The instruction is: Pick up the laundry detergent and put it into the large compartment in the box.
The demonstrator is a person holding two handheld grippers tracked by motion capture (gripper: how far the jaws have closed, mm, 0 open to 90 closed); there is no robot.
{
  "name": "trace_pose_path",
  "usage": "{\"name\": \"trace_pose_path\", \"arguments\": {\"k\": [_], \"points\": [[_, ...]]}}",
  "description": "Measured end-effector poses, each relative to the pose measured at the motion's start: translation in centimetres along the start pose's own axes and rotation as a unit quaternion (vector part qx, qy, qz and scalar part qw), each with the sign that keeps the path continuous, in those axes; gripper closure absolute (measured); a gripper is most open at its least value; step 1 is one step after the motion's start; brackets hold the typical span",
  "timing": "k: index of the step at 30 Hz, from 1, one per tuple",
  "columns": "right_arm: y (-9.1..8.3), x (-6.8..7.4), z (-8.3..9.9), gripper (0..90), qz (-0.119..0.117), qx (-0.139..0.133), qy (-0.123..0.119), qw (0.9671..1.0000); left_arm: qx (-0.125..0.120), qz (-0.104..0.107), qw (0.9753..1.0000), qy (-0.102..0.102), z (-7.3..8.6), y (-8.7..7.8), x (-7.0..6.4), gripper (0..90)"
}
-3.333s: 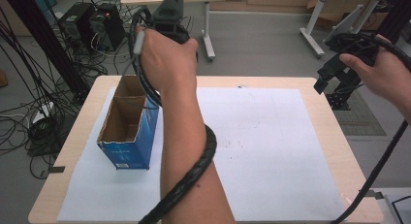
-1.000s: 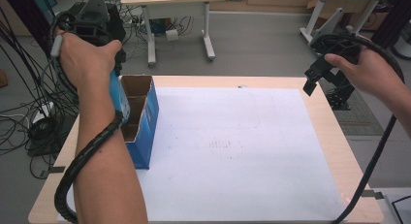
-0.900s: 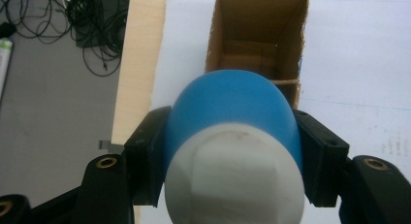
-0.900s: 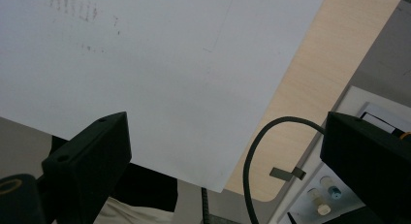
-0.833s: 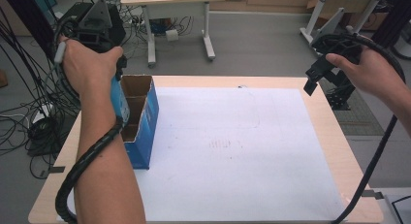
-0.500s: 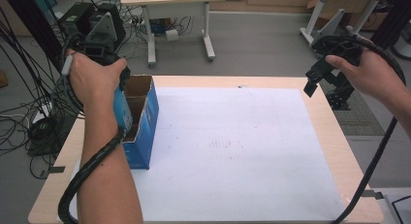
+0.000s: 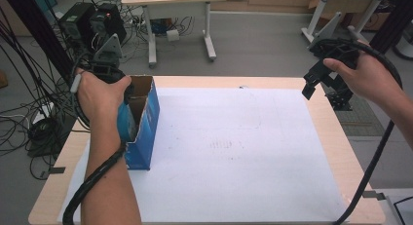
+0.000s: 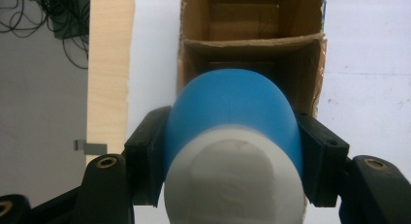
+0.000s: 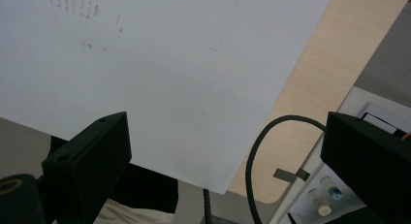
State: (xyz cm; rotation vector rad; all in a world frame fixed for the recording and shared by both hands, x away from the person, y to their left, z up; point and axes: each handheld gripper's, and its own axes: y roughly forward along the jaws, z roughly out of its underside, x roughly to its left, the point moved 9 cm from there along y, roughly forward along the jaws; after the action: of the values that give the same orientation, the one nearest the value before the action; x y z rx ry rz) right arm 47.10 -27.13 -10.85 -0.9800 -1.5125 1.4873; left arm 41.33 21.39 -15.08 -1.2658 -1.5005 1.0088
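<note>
Your left tool [image 8: 232, 151] is clenching a blue bottle [image 8: 232, 122] over the box [image 7: 143, 122]; the divider [image 8: 252, 40] could catch it. Your right tool [image 9: 232, 156] is hanging released.

The box [image 7: 141, 127] stands open-topped at the left of the table [image 7: 336, 137]. A cardboard divider [image 8: 252, 42] splits its inside in two. The bottle [image 8: 232, 136], clamped in the left gripper [image 8: 228, 156], hangs over the nearer compartment. The white sheet [image 7: 234, 152] right of the box lies bare.

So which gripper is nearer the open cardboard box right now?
Left. The left gripper, holding a blue object, is right over the box; the right gripper hangs beyond the table's far-right edge.
</note>
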Motion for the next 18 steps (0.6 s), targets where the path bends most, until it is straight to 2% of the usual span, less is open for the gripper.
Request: {"name": "trace_pose_path", "arguments": {"k": [7, 18], "points": [[0.4, 0.1, -0.1, 4.0, 0.002, 0.003, -0.002, 1.0, -0.002, -0.005, 0.9999, 0.009, 0.4, 1.4, -0.5, 38.3], [1.0, 0.2, -0.3, 4.0, -0.001, 0.005, -0.003, 1.0, 0.011, -0.001, 0.9999, 0.006, 1.1, 3.5, -0.3, 38.3]]}}
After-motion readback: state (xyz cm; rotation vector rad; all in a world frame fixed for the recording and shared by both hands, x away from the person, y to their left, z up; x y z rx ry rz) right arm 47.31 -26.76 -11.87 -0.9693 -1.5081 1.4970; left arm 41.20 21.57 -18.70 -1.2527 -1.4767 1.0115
